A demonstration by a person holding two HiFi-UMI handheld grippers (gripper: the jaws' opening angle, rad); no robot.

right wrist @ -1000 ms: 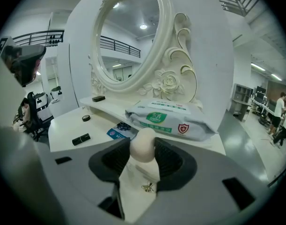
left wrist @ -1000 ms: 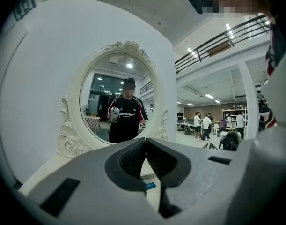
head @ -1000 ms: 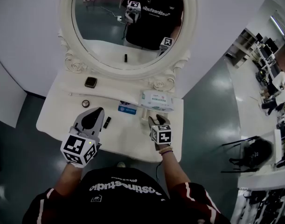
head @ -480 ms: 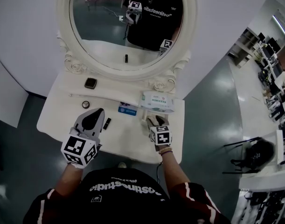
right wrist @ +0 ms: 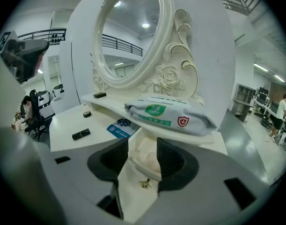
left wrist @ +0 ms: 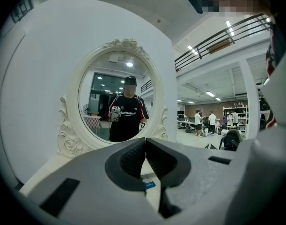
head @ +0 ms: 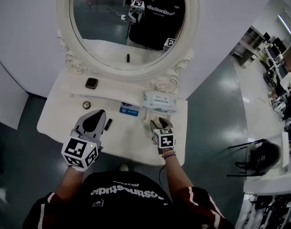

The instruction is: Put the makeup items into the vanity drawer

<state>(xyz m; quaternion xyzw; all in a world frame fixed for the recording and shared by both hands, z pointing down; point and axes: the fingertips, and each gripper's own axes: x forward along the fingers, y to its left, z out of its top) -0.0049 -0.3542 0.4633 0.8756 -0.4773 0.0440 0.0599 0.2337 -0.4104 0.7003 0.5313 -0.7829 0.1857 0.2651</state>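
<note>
On the white vanity (head: 131, 142), my right gripper (head: 157, 122) straddles a small cream drawer (right wrist: 143, 161) with a gold knob (right wrist: 145, 183), below the shelf. Its jaws have just been opening; the drawer sits between the pads and I see no squeeze on it. My left gripper (head: 98, 112) hovers at the left, shut and empty (left wrist: 145, 142). A black lipstick tube (head: 108, 124) lies beside it. A small round pot (head: 86, 105) and a blue packet (head: 129, 110) lie further back. A dark compact (head: 91, 83) rests on the shelf.
A wipes pack (head: 159, 101) lies on the shelf just behind the right gripper. The oval mirror (head: 128, 27) in its carved frame rises behind the shelf. The tabletop's front edge is right at the person's body. Dark floor surrounds the vanity, and an office area lies far right.
Both hands keep their places and the picture has shifted only slightly. No item on the vanity has moved.
</note>
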